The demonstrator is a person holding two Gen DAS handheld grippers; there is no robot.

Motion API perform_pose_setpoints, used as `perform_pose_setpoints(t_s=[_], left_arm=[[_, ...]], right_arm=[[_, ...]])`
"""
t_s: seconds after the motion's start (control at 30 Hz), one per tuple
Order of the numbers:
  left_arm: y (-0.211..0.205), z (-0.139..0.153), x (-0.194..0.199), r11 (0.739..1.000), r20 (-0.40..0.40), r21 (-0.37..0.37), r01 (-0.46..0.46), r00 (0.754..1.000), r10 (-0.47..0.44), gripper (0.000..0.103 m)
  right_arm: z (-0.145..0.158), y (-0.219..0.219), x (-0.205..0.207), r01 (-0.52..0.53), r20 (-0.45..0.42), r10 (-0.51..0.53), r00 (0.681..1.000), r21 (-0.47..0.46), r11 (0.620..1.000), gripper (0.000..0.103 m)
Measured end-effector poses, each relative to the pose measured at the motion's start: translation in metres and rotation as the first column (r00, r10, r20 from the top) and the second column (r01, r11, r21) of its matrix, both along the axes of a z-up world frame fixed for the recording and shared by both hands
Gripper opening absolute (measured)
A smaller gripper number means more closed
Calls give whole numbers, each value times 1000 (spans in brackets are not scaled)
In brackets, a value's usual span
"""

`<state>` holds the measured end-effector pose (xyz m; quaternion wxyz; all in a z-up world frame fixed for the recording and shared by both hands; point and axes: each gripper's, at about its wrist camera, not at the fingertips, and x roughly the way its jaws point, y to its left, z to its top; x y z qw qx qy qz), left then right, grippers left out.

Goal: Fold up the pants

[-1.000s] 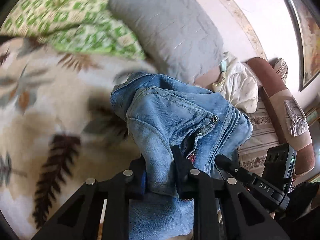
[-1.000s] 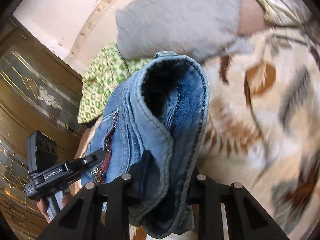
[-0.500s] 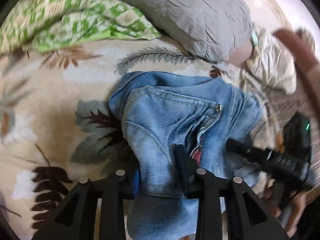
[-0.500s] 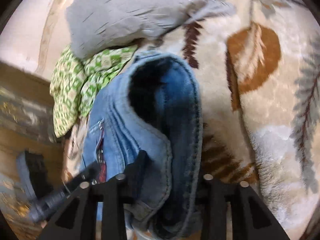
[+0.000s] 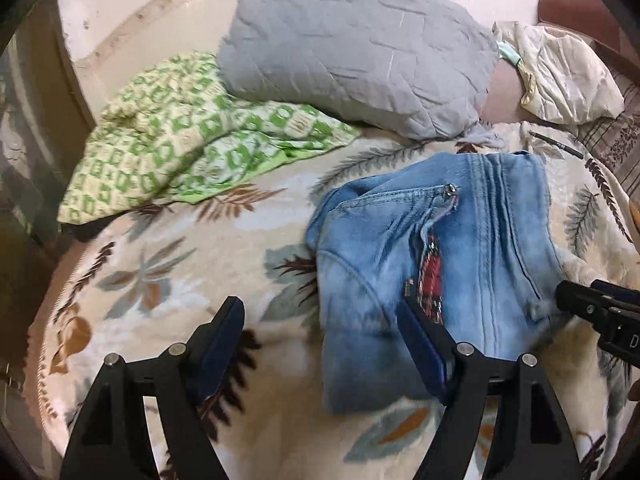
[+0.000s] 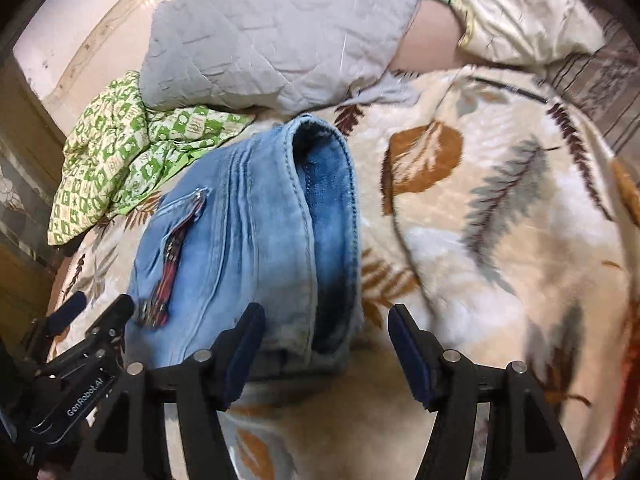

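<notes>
Your left gripper (image 5: 320,328) is spread wide and holds nothing. Its right finger (image 5: 420,352) lies over the near edge of the jeans (image 5: 460,248); its left finger (image 5: 222,336) stands over bare blanket (image 5: 168,272) at 9 o'clock of the denim. Your right gripper (image 6: 326,334) is likewise parted and empty, with the near end of the jeans (image 6: 240,240) between its jaws but not pinched.

The step in hand appears to be the release after a fold. To do it well, draw both grippers straight back toward 6 o'clock with the jaws kept apart, so that no pad snags a hem and pulls the layers askew. Clear the left gripper's right finger first; it sits closest to the cloth.

The jeans lie as a compact bundle on the blanket, near the grey pillow (image 5: 360,52) at 12 o'clock and the green cloth (image 5: 180,148) at 10 o'clock. The fabric is light blue, faded denim with raised seams. A zipper (image 5: 450,190) lies open on top, exposing red patterned lining (image 5: 432,276). In the right wrist view the right edge gapes, showing a darker, fleecy inside (image 6: 330,208). In my judgement the bundle is loose and uneven; press the gaping edge flat if a tidier result is wanted.
</notes>
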<state>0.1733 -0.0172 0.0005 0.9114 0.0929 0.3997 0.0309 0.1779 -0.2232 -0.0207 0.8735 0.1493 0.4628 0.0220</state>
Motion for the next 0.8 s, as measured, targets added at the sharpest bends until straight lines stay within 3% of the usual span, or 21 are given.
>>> perform_pose_setpoints(t_s=[0.23,0.37,0.8], left_arm=[[9,12,-16,995,5,0,-102,995,102,79],[-1,21,-20,992,43,53,-115,993,113,79],[-11,20,-19,992,38,58,-116,993,114,80]], right_arm=[[7,-2,-29,13,52,-10,999,-42,999,68],[17,2,-33,-1,103,5,995,-42,999,68],[23,2,-32,-21,121,24,992,-25,999,68]])
